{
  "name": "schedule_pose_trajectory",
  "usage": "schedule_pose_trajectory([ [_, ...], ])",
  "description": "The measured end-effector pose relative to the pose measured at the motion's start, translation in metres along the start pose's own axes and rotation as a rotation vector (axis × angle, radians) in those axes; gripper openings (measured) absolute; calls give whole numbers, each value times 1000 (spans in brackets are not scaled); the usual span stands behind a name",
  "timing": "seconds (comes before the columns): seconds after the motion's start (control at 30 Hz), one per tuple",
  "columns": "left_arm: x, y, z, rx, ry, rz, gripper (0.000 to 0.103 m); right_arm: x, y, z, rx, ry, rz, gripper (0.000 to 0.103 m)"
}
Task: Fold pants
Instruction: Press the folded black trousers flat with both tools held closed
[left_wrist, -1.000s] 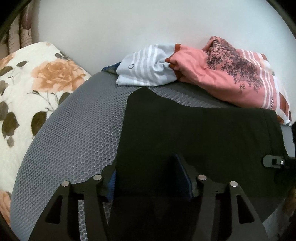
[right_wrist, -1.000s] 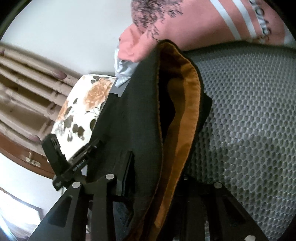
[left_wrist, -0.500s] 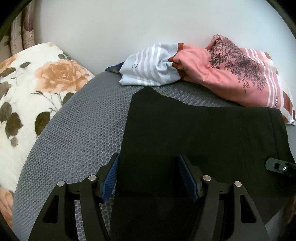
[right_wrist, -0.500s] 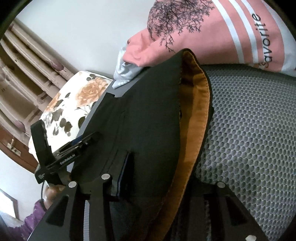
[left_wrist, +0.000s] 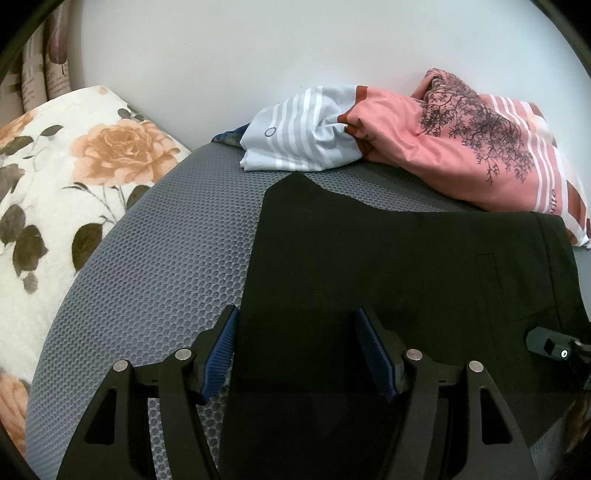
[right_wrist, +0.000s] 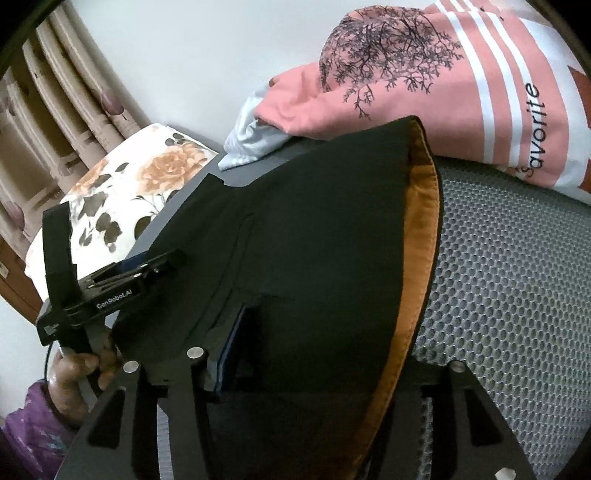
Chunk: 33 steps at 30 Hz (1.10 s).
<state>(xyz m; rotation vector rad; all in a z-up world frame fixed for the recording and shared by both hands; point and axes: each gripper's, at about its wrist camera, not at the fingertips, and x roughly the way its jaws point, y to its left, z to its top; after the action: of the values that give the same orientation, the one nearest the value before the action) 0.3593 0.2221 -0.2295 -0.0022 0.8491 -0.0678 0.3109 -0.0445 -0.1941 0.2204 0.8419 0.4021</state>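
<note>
The black pants (left_wrist: 388, 266) lie flat on a grey mesh surface (left_wrist: 155, 258); their waistband end shows an orange lining (right_wrist: 421, 236) in the right wrist view. My left gripper (left_wrist: 295, 350) is open, its blue-padded fingers spread either side of the near edge of the pants fabric, which lies between them. My right gripper (right_wrist: 317, 354) is over the waistband end of the pants (right_wrist: 314, 240); cloth covers its right finger, so I cannot tell how the jaws stand. The left gripper body (right_wrist: 110, 284) shows at the left of the right wrist view.
A pink and white printed garment (left_wrist: 461, 147) and a striped pale one (left_wrist: 295, 136) lie piled at the back against the white wall. A floral pillow (left_wrist: 66, 184) lies left of the mesh surface. Curtains (right_wrist: 55, 122) hang behind it.
My left gripper opened and let the pants edge go; the fabric now lies flat. The right gripper lowered the waistband end toward the surface.
</note>
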Motion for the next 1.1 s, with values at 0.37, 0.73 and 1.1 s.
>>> schedule_pose_trajectory([
  [0.37,0,0,1,1,0,0,67,2,11,-3,-58,-4,-48,63],
  [0.73,0,-1,0,2,0,2,68,0,9,-5,-51,-5,-39,63],
  [1.1,0,-1,1,2,1,11,68,-1,8,-5,-49,4,-17,66],
])
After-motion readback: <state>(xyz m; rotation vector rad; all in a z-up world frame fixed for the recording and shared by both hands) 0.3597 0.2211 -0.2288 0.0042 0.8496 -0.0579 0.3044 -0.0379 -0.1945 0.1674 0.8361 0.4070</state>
